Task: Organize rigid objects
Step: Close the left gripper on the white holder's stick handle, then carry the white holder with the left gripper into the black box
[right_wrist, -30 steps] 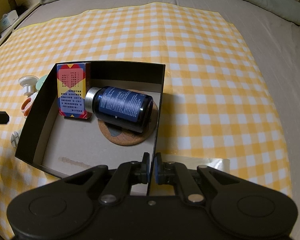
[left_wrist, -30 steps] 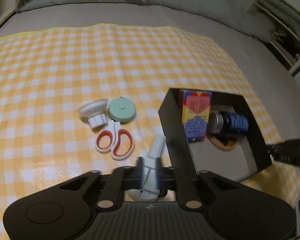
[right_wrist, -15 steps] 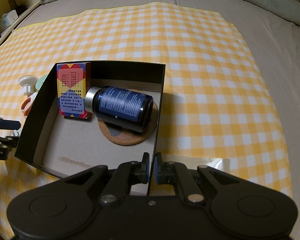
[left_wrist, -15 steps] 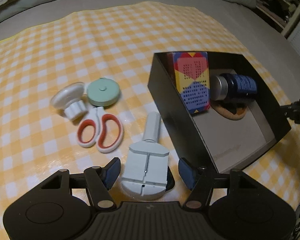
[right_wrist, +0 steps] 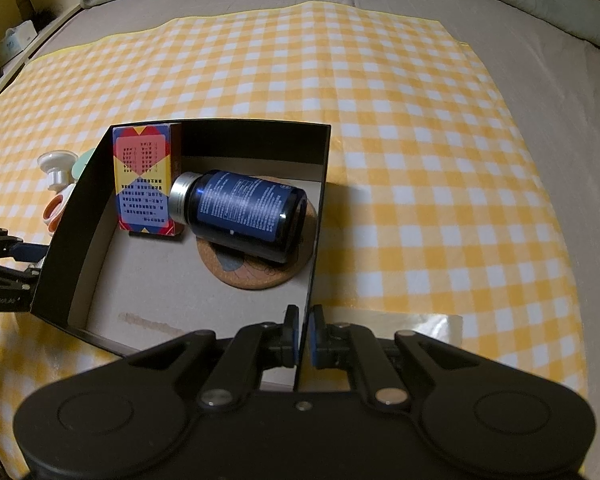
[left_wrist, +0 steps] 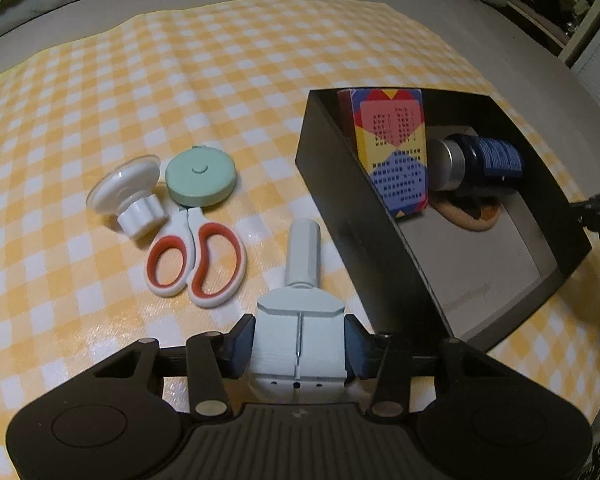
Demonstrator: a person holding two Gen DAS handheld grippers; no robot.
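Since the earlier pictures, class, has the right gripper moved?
No. The right gripper grips the same black box wall, with the checked cloth unshifted.

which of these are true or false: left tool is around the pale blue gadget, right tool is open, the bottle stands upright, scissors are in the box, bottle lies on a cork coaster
1. The left tool has its pads against the pale blue gadget: true.
2. The right tool is open: false, it pinches the black box wall.
3. The blue bottle stands upright: false, it lies on its side.
4. The scissors are in the box: false, they lie on the checked cloth.
5. The bottle rests on the cork coaster: true.
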